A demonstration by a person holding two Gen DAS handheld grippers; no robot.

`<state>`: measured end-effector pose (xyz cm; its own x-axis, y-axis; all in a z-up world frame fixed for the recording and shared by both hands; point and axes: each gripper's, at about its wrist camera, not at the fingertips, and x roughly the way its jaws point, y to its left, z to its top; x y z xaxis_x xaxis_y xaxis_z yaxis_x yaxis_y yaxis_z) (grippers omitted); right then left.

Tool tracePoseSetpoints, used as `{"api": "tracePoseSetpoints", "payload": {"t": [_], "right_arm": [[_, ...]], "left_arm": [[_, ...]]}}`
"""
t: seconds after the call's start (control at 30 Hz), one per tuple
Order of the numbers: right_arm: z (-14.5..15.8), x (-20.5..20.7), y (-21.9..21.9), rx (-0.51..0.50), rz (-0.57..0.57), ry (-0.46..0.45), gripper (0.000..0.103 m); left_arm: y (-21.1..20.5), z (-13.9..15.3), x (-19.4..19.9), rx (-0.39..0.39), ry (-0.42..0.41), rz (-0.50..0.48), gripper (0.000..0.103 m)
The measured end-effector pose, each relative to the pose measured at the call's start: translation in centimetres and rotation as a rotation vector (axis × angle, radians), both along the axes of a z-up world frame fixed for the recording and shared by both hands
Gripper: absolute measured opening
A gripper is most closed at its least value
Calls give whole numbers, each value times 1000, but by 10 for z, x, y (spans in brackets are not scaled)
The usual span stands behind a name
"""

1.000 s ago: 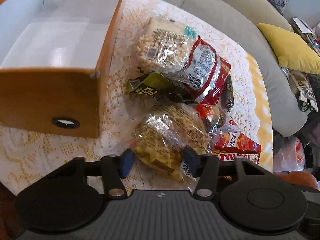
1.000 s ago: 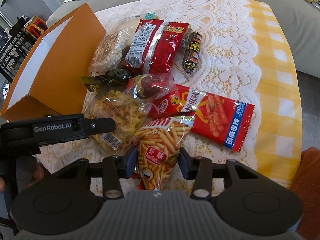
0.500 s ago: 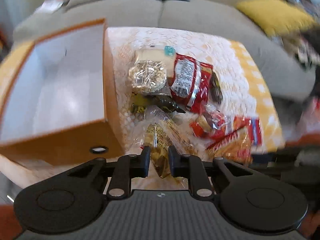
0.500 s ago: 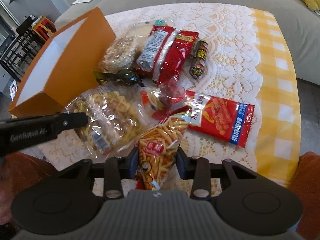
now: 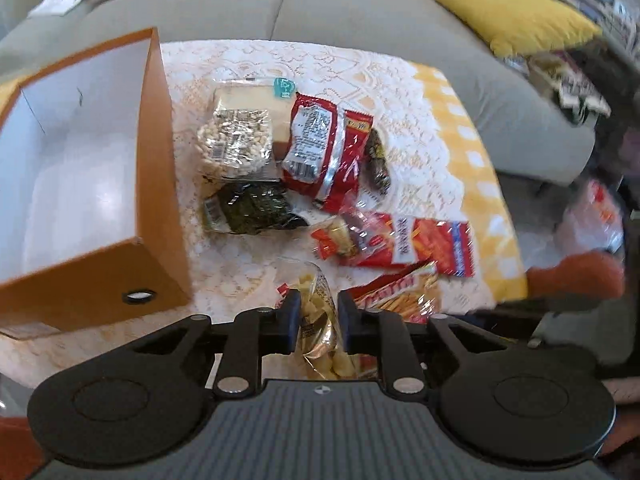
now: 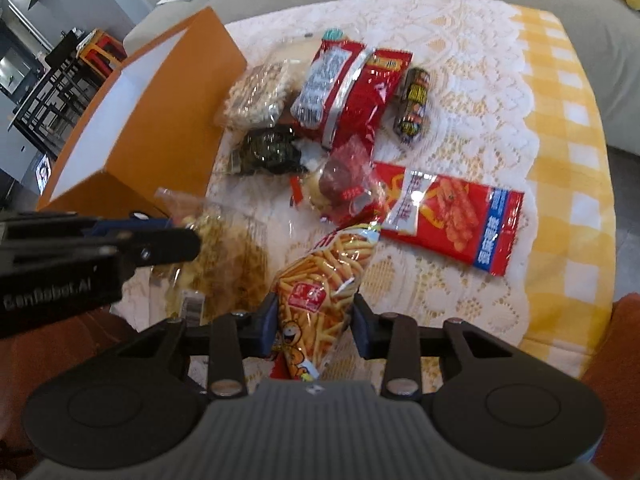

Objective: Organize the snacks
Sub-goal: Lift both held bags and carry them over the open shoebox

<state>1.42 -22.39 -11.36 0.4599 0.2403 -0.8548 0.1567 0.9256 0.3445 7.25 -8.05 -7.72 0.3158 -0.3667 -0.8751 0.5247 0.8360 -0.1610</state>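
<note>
My left gripper [image 5: 318, 314] is shut on a clear bag of yellow crackers [image 5: 320, 320] and holds it above the table, in front of the empty orange box [image 5: 160, 184]. The bag [image 6: 224, 256] and left gripper [image 6: 176, 236] also show in the right wrist view. My right gripper [image 6: 314, 320] is shut on an orange bag of fry sticks [image 6: 324, 284], lifted at its near end. Other snacks lie on the lace cloth: a puffed-grain bag [image 5: 236, 140], a red bag [image 5: 324, 152], a dark green pack [image 5: 252, 210], a flat red pack [image 6: 452, 216].
A small dark sausage pack [image 6: 412, 104] lies right of the red bag. A small red-and-clear snack [image 6: 340, 180] sits mid-table. A grey sofa [image 5: 360, 12] with a yellow cushion [image 5: 520, 16] runs behind the table. The yellow checked cloth edge [image 6: 568, 160] is on the right.
My left gripper closed on the cracker bag and lifted it up and back from the pile. My right gripper kept hold of the fry-stick bag and rose slightly.
</note>
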Motion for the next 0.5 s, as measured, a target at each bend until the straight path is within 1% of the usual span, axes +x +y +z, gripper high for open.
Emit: {"api": "tracePoseSetpoints", "payload": {"t": [0.03,0.07,0.1,0.13,0.17,0.2,0.23,0.27,0.37,0.4,0.43,0.5], "right_arm": [[-1,0,0,1,0,1,36],[-1,0,0,1,0,3,36],[-2,0,0,1,0,5,36],[-2,0,1,3,0,7,36],[-3,0,0,7,2,10,36],[-3,0,0,10,3,10,36],[-3,0,0,13,3,10,36],[-3,0,0,18,3,9,36],[-3,-1,0,19,4,9,36],[-3,-1,0,18,5,9,36],[-3,-1,0,17,6,8,36],[-3,0,0,16,8,6,36]], "left_arm": [[1,-1,2,-19,15,10,30],[1,-2,3,-30,26,20,30],[1,-3,4,-34,36,33,31],[1,-3,4,-24,42,44,35],[-1,-5,5,2,41,58,44],[-2,-6,5,26,43,70,48],[-3,-7,5,33,45,77,56],[-3,-8,4,35,45,83,59],[-9,-9,-1,50,13,65,57],[-11,-10,-3,66,-1,55,54],[-13,-11,-4,92,-17,52,47],[-16,-14,-6,145,-43,44,41]]}}
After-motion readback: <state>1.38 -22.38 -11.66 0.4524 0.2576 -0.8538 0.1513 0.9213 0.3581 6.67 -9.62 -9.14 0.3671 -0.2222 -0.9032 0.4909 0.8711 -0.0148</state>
